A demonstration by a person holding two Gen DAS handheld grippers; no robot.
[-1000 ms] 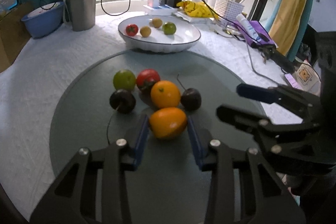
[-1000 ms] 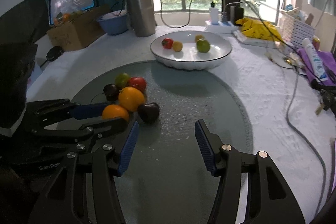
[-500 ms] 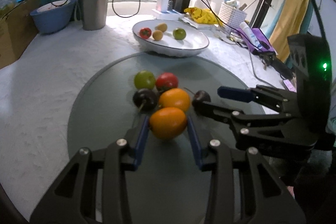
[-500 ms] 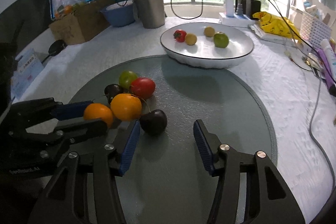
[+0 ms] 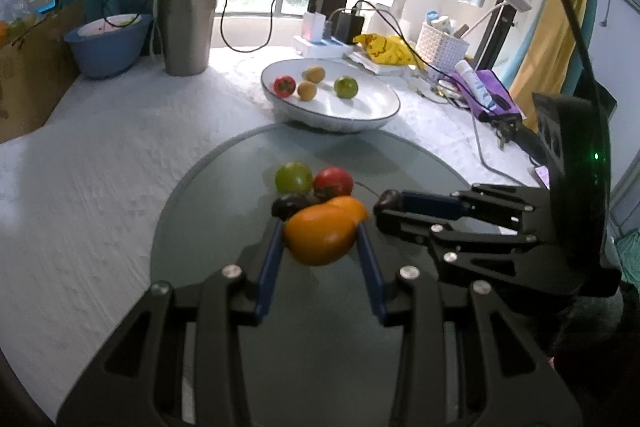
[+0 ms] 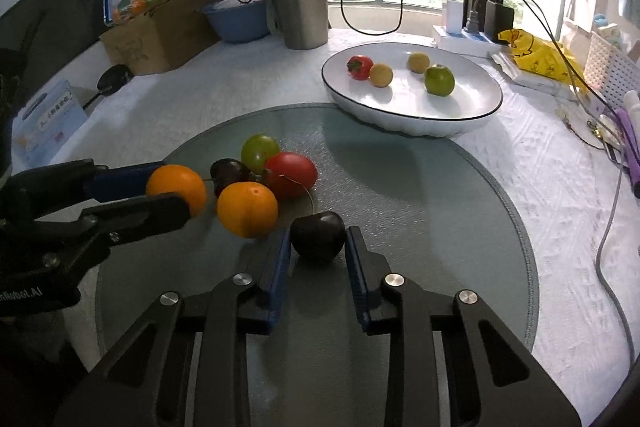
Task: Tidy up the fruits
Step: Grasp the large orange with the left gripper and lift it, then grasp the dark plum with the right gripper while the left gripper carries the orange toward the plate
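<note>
Centre frame: left gripper (image 5: 320,239) clamped on orange (image 5: 320,239), right gripper (image 6: 316,247) pinching dark plum (image 6: 317,235), presumably bound for plate (image 6: 460,123) upper right.

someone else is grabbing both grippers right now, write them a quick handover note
Left gripper: shut on an orange, apparently lifted just off the glass turntable.
Right gripper: jaws around a dark plum that sits on the glass; whether they have closed on it is unclear.
On the glass: a second orange, another dark plum, a green fruit and a red tomato, clustered.
Done: white plate holds a small tomato, two yellowish fruits and a green fruit.
Left: probably carry both fruits at the grippers to the plate, then the other four.
</note>
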